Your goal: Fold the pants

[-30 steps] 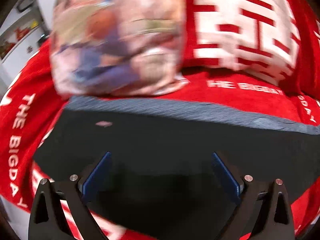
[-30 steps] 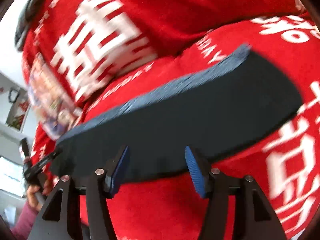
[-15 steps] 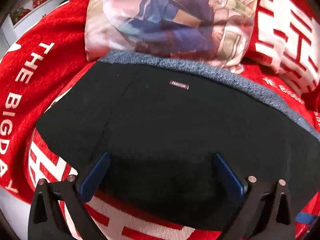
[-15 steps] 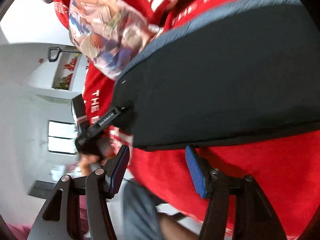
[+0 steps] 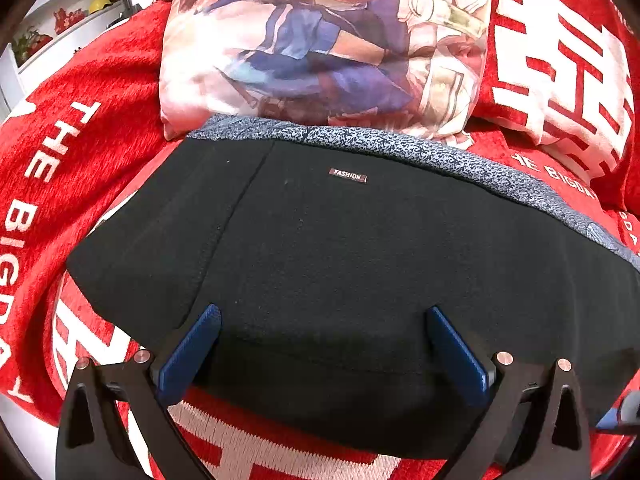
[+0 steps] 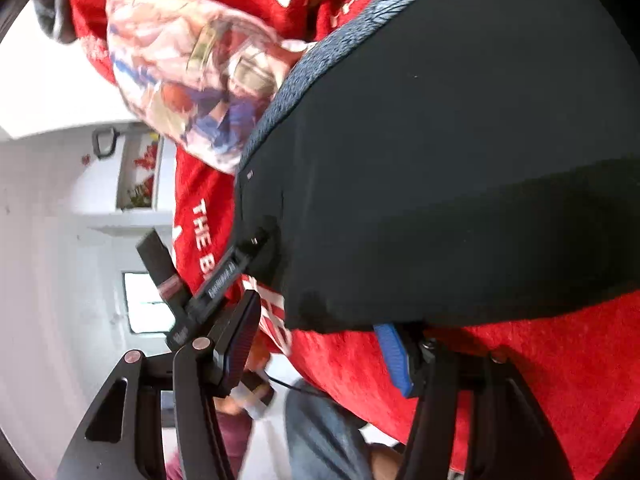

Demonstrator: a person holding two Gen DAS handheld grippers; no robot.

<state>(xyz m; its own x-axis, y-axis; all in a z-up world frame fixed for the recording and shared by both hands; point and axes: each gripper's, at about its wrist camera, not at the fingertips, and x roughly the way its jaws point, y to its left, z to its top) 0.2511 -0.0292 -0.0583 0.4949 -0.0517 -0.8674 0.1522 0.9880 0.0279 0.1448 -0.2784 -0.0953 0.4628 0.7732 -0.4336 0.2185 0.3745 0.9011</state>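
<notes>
The black pants (image 5: 340, 264), soft fleece with a speckled grey waistband, lie folded flat on the red terry blanket (image 5: 80, 160). My left gripper (image 5: 320, 344) hovers spread wide over their near edge. My right gripper (image 6: 320, 344) has just been narrowing at the hem; one blue pad seems tucked under it.

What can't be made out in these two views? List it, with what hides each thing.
- Right wrist view: the right tool has just been closing; the pants' edge covers one pad's tip, so whether cloth sits between the pads cannot be told.
- Left wrist view: the pants run off the right edge; their full length is unseen.
- Right wrist view: the label is too small to read.
</notes>
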